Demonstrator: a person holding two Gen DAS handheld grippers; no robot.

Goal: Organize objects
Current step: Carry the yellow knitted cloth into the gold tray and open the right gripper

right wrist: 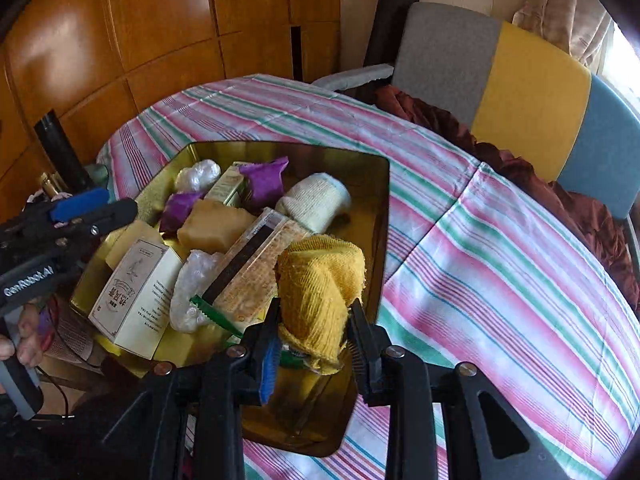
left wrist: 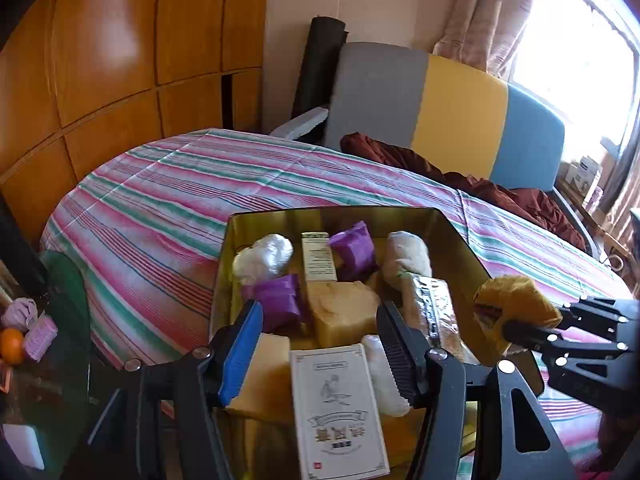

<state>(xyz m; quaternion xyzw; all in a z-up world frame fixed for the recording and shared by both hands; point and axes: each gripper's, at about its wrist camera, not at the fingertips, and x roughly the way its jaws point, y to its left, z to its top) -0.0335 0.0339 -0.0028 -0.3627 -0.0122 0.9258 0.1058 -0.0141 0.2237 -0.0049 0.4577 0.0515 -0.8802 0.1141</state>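
Low in the frame, the right gripper (right wrist: 314, 322) pinched a soft, light yellow cloth roll (right wrist: 320, 280) near its lower end; the left gripper (left wrist: 316, 344) stood spread, empty.

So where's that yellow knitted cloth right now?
The yellow cloth is clamped in the right gripper, hovering over the near right corner of the gold tin, beside the long clear packet.

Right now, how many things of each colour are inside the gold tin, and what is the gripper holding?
Inside the gold tin:
Purple packets: 2
White wrapped bundles: 2
Cream rolled cloth: 1
Tan blocks: 2
Printed boxes: 2
Long clear packet: 1
Total: 10
The right gripper holds 1 yellow cloth above the tin.
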